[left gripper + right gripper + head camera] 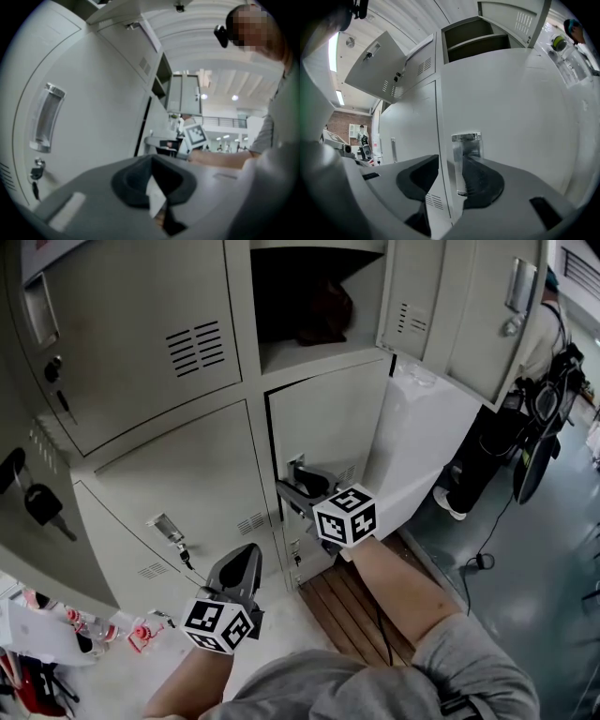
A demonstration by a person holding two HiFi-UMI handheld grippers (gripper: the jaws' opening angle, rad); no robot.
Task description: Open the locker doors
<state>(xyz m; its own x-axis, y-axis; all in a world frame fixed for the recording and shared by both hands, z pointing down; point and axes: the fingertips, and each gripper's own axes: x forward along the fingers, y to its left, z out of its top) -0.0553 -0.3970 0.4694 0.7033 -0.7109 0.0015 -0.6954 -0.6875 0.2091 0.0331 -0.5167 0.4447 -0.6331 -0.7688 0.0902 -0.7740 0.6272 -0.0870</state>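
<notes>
The grey locker bank fills the head view. The middle lower door [328, 418] [511, 108] stands slightly ajar, with a dark gap along its left edge. My right gripper [298, 486] [452, 176] straddles that edge beside the chrome handle [466, 145], one jaw behind the door and one on its front, closed on the door. Lower down and apart from the lockers, my left gripper [246, 557] [154, 187] is shut and holds nothing. It faces the shut left lower door [187, 474], whose handle [46, 117] has a key [36, 168] below it.
The upper middle compartment [300, 306] is open, its door [459, 306] swung out to the right. Another open door [37, 474] with a hanging key [42, 502] juts in at far left. Wooden slats [356, 606] lie below. A person [478, 465] stands at the right.
</notes>
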